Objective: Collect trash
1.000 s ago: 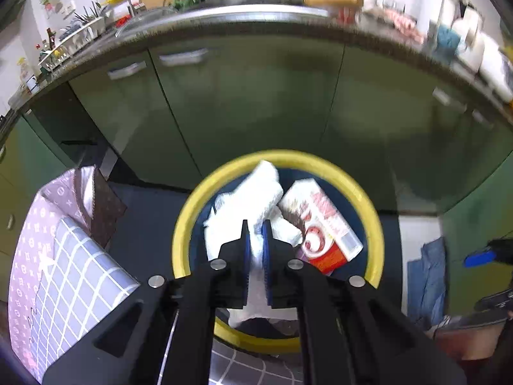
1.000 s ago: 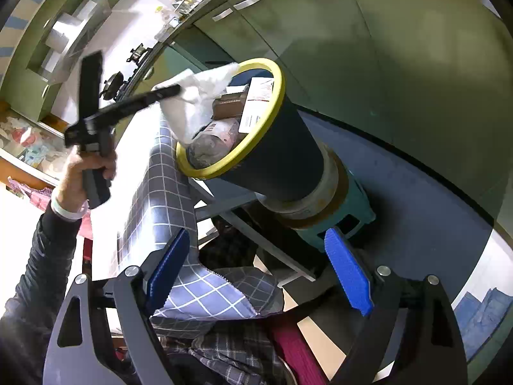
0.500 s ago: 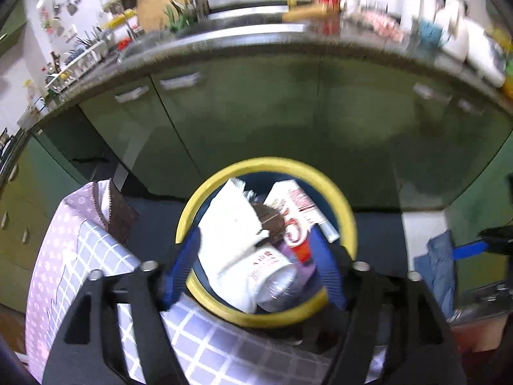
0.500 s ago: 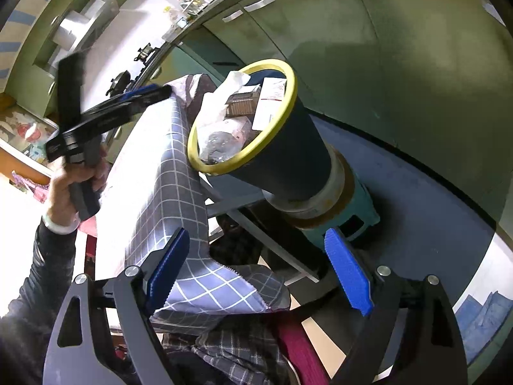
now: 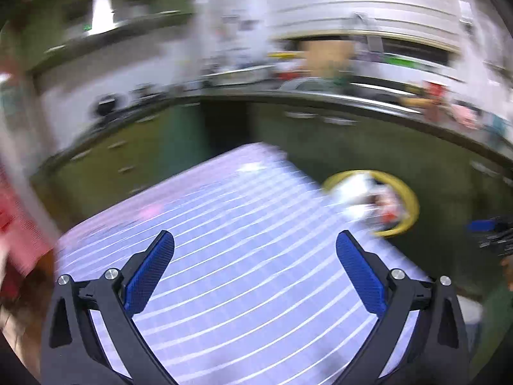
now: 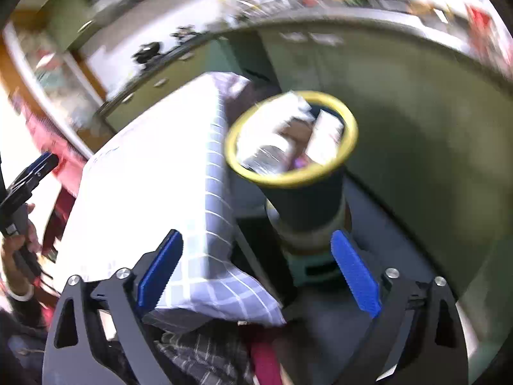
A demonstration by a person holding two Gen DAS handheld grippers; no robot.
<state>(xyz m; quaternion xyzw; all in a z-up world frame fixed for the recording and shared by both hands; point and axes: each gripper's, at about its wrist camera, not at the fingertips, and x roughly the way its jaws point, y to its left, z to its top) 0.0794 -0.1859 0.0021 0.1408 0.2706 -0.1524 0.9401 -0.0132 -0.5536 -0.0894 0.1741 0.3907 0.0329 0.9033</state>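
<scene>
Trash bin [image 6: 290,141] off worktop's [image 5: 224,256] right edge, full; left gripper [image 5: 255,264] jaws just opened, empty; right gripper [image 6: 258,268] jaws just widened, empty.

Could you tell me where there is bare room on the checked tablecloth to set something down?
The checked tablecloth looks bare across its middle, from the left tool to its far edge; blur could hide small things. It is crowded at the yellow-rimmed bin beside its right edge, packed with trash.
</scene>
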